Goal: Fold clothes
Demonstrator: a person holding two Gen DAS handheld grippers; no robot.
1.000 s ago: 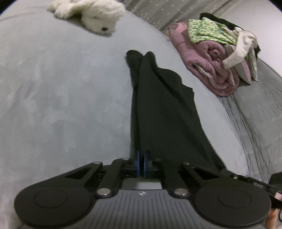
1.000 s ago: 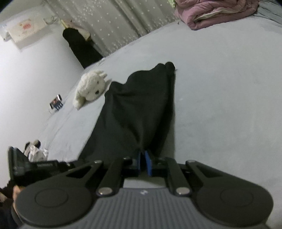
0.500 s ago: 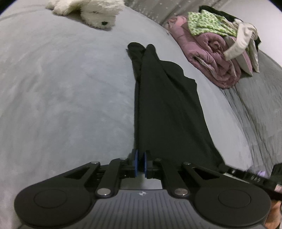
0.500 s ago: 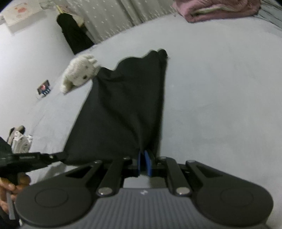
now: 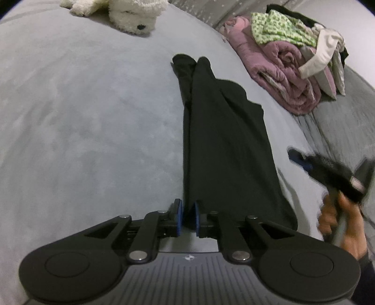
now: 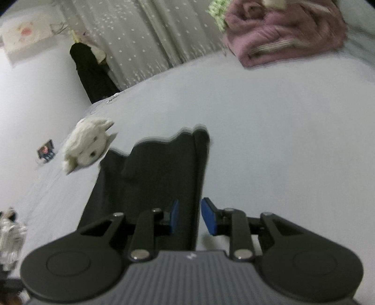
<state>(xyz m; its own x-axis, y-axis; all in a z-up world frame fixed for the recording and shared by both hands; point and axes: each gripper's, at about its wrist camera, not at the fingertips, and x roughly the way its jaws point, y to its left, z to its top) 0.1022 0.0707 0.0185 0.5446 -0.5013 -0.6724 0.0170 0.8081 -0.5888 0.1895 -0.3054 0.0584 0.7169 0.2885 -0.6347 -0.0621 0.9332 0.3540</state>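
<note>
Trousers (image 5: 225, 145) lie flat on the bed (image 5: 93, 129), long axis running straight away from both grippers toward the plush dog (image 5: 131, 16), near end between the parted fingers of the left gripper (image 5: 186, 217) and right gripper (image 6: 189, 219).

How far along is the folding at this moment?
Done: black garment lies long and narrow on the bed.
In hand: nothing; left gripper and right gripper are both open.
Left: folding it shorter, then the clothes pile.
</note>
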